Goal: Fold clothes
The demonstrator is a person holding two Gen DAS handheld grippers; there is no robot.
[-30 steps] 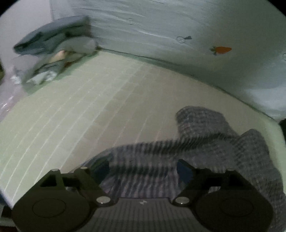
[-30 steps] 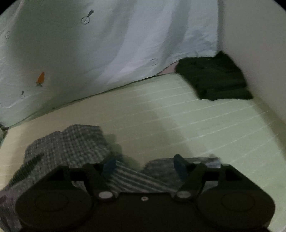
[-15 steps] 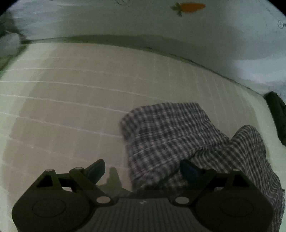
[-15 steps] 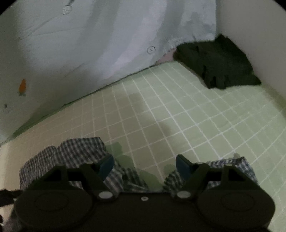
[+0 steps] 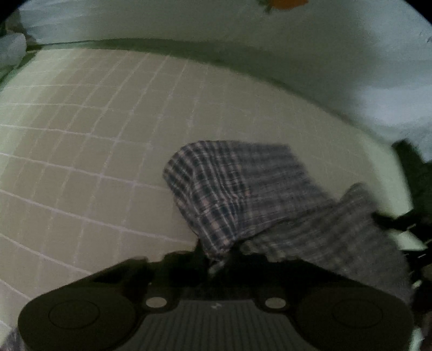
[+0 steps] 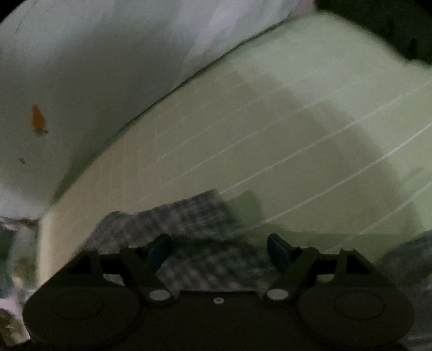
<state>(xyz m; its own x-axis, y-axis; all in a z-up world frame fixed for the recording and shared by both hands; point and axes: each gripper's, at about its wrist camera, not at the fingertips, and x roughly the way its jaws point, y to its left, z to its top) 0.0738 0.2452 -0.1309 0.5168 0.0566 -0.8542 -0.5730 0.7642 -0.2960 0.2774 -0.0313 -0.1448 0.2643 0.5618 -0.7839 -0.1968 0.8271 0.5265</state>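
Observation:
A blue-and-white plaid garment (image 5: pixel 237 189) lies crumpled on the green gridded bed sheet (image 5: pixel 81 151). In the left wrist view my left gripper (image 5: pixel 216 260) has its fingers drawn together on the garment's near edge, and the cloth bunches up from the pinch. In the right wrist view, which is blurred, the same plaid garment (image 6: pixel 199 216) lies under and between the blue pads (image 6: pixel 159 249). My right gripper (image 6: pixel 218 251) stands open over it, with the cloth running loosely through the gap.
A white hanging sheet with a carrot print (image 6: pixel 37 118) borders the far side of the bed sheet (image 6: pixel 297 129). A dark folded garment (image 6: pixel 391 24) sits at the far right corner, also dark garment (image 5: pixel 415 170). Clutter shows past the bed's left edge (image 6: pixel 16 256).
My left gripper went from open to shut on the plaid garment's near edge. The right gripper swung left over the garment and stayed open.

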